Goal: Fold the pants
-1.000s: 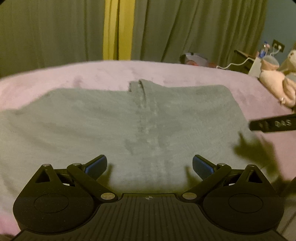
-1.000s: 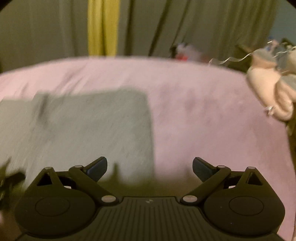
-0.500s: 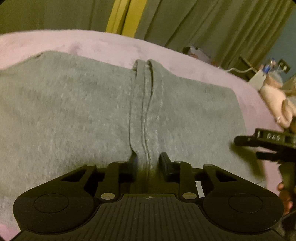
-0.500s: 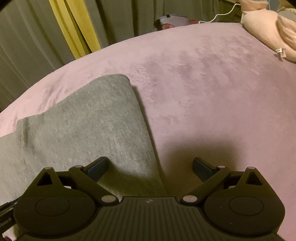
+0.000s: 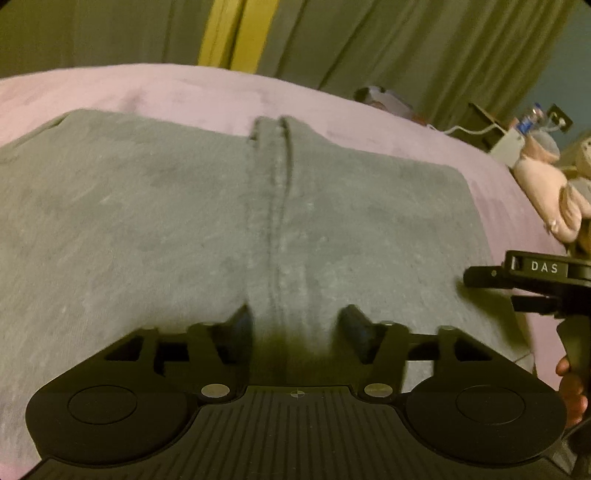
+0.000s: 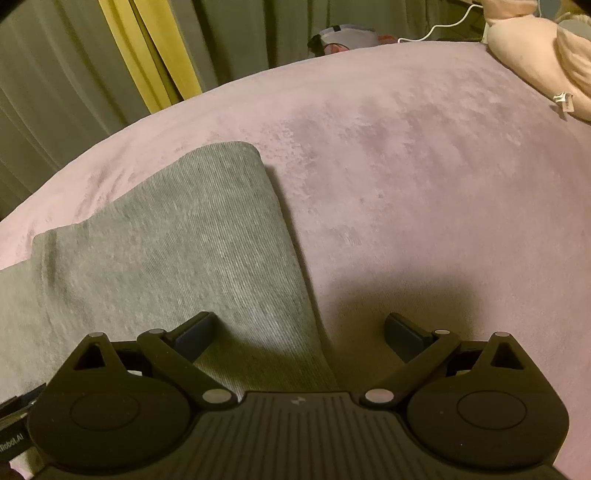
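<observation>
Grey pants (image 5: pixel 155 229) lie flat across a pink bed, with a raised seam ridge (image 5: pixel 277 221) running away from me. My left gripper (image 5: pixel 297 325) sits low on the near edge, its jaws partly apart on either side of the ridge, gripping nothing. The right gripper body (image 5: pixel 532 280) shows at the right edge of the left wrist view. In the right wrist view the pants' folded right end (image 6: pixel 207 236) lies left of centre. My right gripper (image 6: pixel 299 332) is open wide and empty, straddling that end's right edge.
The pink blanket (image 6: pixel 424 177) covers the bed to the right of the pants. A pink plush toy (image 6: pixel 546 59) lies at the far right corner. Green and yellow curtains (image 5: pixel 332 40) hang behind the bed. A white cable (image 6: pixel 439 29) and small items sit beyond the far edge.
My left gripper closed nearly shut around the seam ridge half a second ago and has now opened partway. The right gripper swung right over the pants' end and stays open.
</observation>
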`<state>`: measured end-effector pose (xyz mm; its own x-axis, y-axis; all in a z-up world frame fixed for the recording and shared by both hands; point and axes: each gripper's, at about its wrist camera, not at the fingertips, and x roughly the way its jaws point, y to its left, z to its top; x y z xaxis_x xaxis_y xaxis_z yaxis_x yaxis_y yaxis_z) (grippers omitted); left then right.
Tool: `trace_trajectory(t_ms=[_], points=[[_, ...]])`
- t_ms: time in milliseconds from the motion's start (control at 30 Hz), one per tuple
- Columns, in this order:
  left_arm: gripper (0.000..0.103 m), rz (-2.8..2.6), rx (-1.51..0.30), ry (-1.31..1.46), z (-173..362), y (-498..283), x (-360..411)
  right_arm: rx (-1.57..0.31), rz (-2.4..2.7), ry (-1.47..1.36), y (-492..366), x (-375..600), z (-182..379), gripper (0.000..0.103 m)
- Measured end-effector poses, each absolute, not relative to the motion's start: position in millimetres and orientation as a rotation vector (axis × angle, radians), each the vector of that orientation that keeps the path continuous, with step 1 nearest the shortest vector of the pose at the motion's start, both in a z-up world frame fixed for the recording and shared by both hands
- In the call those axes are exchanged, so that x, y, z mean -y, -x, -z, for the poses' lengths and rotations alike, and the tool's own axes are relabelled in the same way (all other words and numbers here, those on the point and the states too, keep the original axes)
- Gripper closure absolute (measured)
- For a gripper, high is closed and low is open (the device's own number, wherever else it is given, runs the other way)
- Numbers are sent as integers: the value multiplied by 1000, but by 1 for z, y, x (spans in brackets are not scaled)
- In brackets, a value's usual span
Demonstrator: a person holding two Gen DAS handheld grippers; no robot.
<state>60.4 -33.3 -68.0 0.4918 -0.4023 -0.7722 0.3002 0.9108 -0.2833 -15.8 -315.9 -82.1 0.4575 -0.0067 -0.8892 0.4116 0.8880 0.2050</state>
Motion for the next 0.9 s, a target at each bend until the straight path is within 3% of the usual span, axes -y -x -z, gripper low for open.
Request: trace_trajectory(t_ms=[33,67,100,200,467,533,633,667,733,800,900], points=[[47,411,-964,102,69,-61,37,-1073,268,-422,15,315,82,4],[68,390,-955,92,68,-62,40,-1073,269,-419,15,315,83,4],[78,373,-950,95,67,-62,40,-1072,269,-417,15,314,83,4],[83,378,-946,140,59,-59,34,-1058,265,-416,18,314,80,4],[83,309,-775,73,12,-32,-7,-945,157,-296,33,289,57,4],[79,253,-818,60,20,-37,-27,-943,131,-239,34,279,55,4],[63,150,-898,-36,45,-42,-39,-1012,119,-122,26,262,61,4],[56,144,-885,-27,47,-38,-45,-1048,112,-74,22,255,66,4],[52,127,-860,-12,40,-33,-48,-1052,99,-26,20,244,67,4],[50,141,-807,7,28,-27,-50,-963,105,-23,29,238,57,4],[34,191,-770,36,15,-20,-48,-802,32,-103,49,234,41,4]])
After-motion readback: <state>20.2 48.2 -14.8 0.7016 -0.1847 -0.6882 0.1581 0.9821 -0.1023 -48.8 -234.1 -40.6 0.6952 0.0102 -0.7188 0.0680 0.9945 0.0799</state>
